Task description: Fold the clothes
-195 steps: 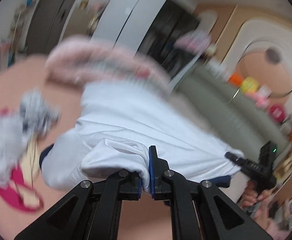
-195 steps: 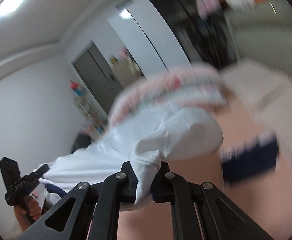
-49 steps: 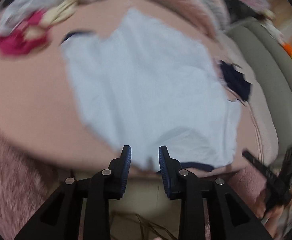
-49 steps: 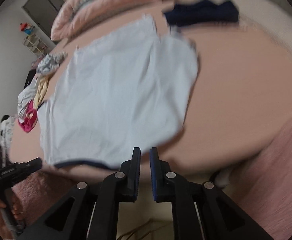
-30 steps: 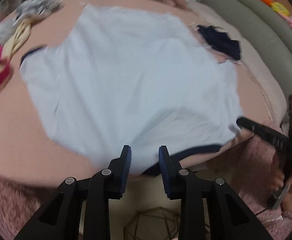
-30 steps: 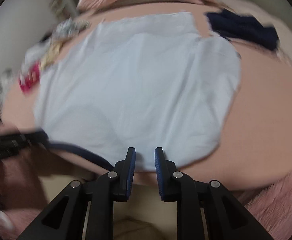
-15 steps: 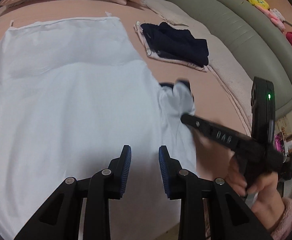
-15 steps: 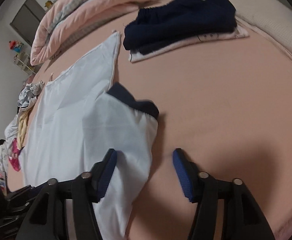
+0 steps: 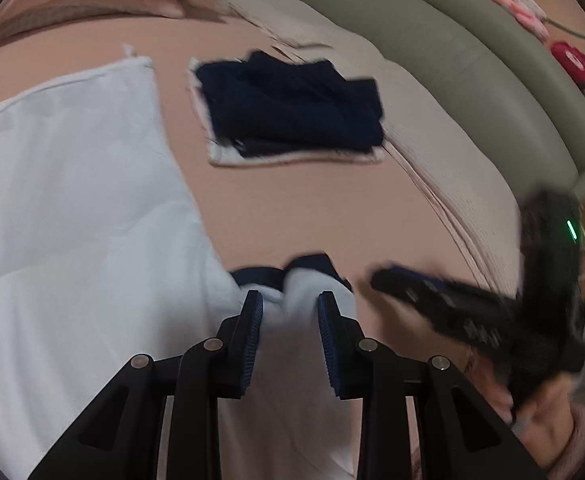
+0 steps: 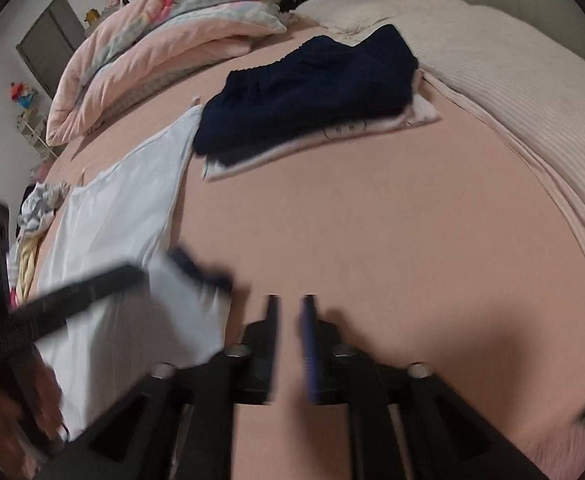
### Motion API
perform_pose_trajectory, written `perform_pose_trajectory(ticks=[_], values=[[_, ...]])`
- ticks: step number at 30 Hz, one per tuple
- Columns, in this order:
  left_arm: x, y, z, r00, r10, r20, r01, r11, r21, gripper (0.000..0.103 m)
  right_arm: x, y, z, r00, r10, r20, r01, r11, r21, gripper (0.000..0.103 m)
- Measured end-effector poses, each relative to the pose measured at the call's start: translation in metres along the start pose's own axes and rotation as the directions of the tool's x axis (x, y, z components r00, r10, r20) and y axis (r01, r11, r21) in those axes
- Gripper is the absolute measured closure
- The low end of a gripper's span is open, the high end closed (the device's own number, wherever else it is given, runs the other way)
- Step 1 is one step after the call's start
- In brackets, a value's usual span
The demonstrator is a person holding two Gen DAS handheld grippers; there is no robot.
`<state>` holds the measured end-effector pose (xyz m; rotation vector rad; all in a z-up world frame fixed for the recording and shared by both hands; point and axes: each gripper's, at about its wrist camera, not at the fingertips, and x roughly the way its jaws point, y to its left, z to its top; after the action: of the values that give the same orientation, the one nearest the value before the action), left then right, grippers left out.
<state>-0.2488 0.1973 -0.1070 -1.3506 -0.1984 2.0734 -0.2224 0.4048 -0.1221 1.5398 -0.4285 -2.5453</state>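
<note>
Change since half a second ago: in the left wrist view the navy-cuffed sleeve point(image 9: 298, 280) has come from mid-frame right down to the left gripper point(image 9: 288, 304); the right gripper's point(image 10: 290, 312) wide-spread jaws now stand much narrower.

Item: white shirt point(image 9: 76, 216), spread flat on the pink bed sheet point(image 9: 292, 208), filling the left half of the left wrist view; its sleeve lies bunched at lower centre.

Left gripper: jaws apart, sleeve cloth showing between the blue pads point(image 9: 254, 320); whether they press on it cannot be told.

Right gripper: blurred, jaws a little apart and opening, only bare sheet between them; the sleeve sits just to its left in the right wrist view.

Nearby: folded navy garment point(image 9: 292, 112) on a pale cloth point(image 9: 292, 158), upper centre, apart from the shirt. Pink quilt point(image 10: 164, 40) upper left of the right wrist view; loose clothes pile point(image 10: 36, 216) at its left edge. Grey-green headboard point(image 9: 452, 56) upper right.
</note>
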Motion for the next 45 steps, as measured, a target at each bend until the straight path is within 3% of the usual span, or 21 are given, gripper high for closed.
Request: perform_pose_trajectory(ticks=[1, 2, 3, 8, 10, 14, 16, 20, 21, 22, 24, 27, 30, 31, 35, 37, 38, 40, 41, 43, 45], values=[[0.002, -0.003, -0.006, 1.0, 0.014, -0.019, -0.013, 0.999, 0.03, 0.08, 0.007, -0.001, 0.005, 1.0, 0.024, -0.011, -0.024, 1.0, 0.009, 0.079], [0.005, -0.006, -0.012, 0.999, 0.03, -0.038, -0.028, 0.998, 0.062, 0.097, 0.015, -0.002, 0.009, 0.998, 0.051, -0.021, -0.051, 0.998, 0.023, 0.079], [0.005, -0.006, -0.018, 0.998, 0.047, -0.052, -0.043, 0.997, 0.069, 0.101, 0.022, -0.003, 0.011, 0.997, 0.069, -0.029, -0.068, 0.997, 0.037, 0.079], [-0.019, 0.011, -0.04, 0.997, 0.077, -0.011, -0.077, 0.997, 0.015, 0.101, 0.025, -0.002, 0.006, 0.993, 0.114, -0.005, -0.114, 0.992, 0.061, 0.078], [-0.028, 0.013, -0.047, 0.997, 0.082, 0.003, -0.082, 0.997, 0.01, 0.101, 0.023, -0.003, 0.008, 0.989, 0.147, -0.001, -0.146, 0.987, 0.073, 0.071], [-0.025, 0.013, -0.054, 0.996, 0.084, 0.002, -0.084, 0.996, -0.007, 0.101, 0.035, 0.009, 0.012, 0.972, 0.233, -0.037, -0.229, 0.969, 0.087, 0.064], [-0.024, 0.012, -0.054, 0.996, 0.093, 0.008, -0.093, 0.996, -0.013, 0.101, 0.042, 0.028, 0.012, 0.967, 0.244, -0.075, -0.242, 0.97, 0.025, 0.061], [-0.025, 0.009, -0.053, 0.992, 0.123, 0.022, -0.123, 0.992, -0.008, 0.101, 0.044, 0.055, 0.001, 0.972, 0.197, -0.131, -0.212, 0.971, -0.107, 0.063], [-0.026, 0.009, -0.053, 0.991, 0.132, 0.026, -0.131, 0.991, -0.006, 0.101, 0.042, 0.058, -0.002, 0.969, 0.2, -0.144, -0.218, 0.968, -0.123, 0.077], [-0.026, 0.008, -0.053, 0.99, 0.14, 0.03, -0.14, 0.99, -0.003, 0.101, 0.039, 0.06, -0.005, 0.967, 0.202, -0.156, -0.224, 0.965, -0.139, 0.098], [-0.026, 0.002, -0.049, 0.987, 0.155, 0.038, -0.156, 0.987, 0.026, 0.101, 0.034, 0.064, -0.011, 0.976, 0.151, -0.16, -0.18, 0.966, -0.184, 0.1], [-0.025, -0.006, -0.037, 0.984, 0.169, 0.065, -0.173, 0.983, 0.061, 0.101, 0.02, 0.062, -0.013, 0.992, 0.074, -0.101, -0.095, 0.972, -0.217, 0.1], [-0.02, -0.008, -0.021, 0.978, 0.191, 0.089, -0.196, 0.979, 0.049, 0.1, -0.004, 0.04, -0.005, 0.999, 0.038, -0.011, -0.04, 0.987, -0.154, 0.101], [-0.018, -0.007, -0.016, 0.974, 0.209, 0.087, -0.213, 0.977, 0.034, 0.1, -0.011, 0.029, -0.002, 1.0, 0.021, 0.012, -0.02, 0.992, -0.127, 0.101], [-0.023, -0.004, -0.02, 0.985, 0.125, 0.121, -0.129, 0.991, 0.024, 0.1, -0.012, -0.019, 0.013, 0.997, 0.069, 0.016, -0.07, 0.992, 0.105, 0.099], [-0.014, -0.009, -0.026, 0.994, 0.088, 0.059, -0.092, 0.993, 0.072, 0.1, -0.009, -0.029, 0.016, 0.999, 0.042, -0.002, -0.041, 0.988, 0.149, 0.09], [0.0, -0.01, -0.03, 0.995, 0.091, -0.026, -0.088, 0.991, 0.104, 0.1, -0.012, -0.033, 0.016, 1.0, -0.01, 0.002, 0.009, 0.988, 0.157, 0.088], [0.007, -0.012, -0.033, 0.993, 0.112, -0.035, -0.107, 0.986, 0.128, 0.1, -0.019, -0.041, 0.013, 0.994, -0.111, 0.019, 0.107, 0.98, 0.166, 0.079], [0.011, -0.013, -0.035, 0.992, 0.123, -0.035, -0.117, 0.983, 0.138, 0.1, -0.023, -0.043, 0.012, 0.993, -0.111, 0.033, 0.104, 0.979, 0.175, 0.079], [0.004, -0.014, -0.028, 0.997, 0.078, -0.016, -0.076, 0.992, 0.099, 0.1, -0.026, -0.041, 0.012, 0.999, -0.013, 0.052, 0.005, 0.987, 0.16, 0.079], [-0.002, -0.019, -0.02, 0.999, 0.042, 0.026, -0.045, 0.994, 0.101, 0.1, -0.021, -0.029, 0.013, 0.999, 0.03, 0.041, -0.034, 0.994, 0.105, 0.079]])
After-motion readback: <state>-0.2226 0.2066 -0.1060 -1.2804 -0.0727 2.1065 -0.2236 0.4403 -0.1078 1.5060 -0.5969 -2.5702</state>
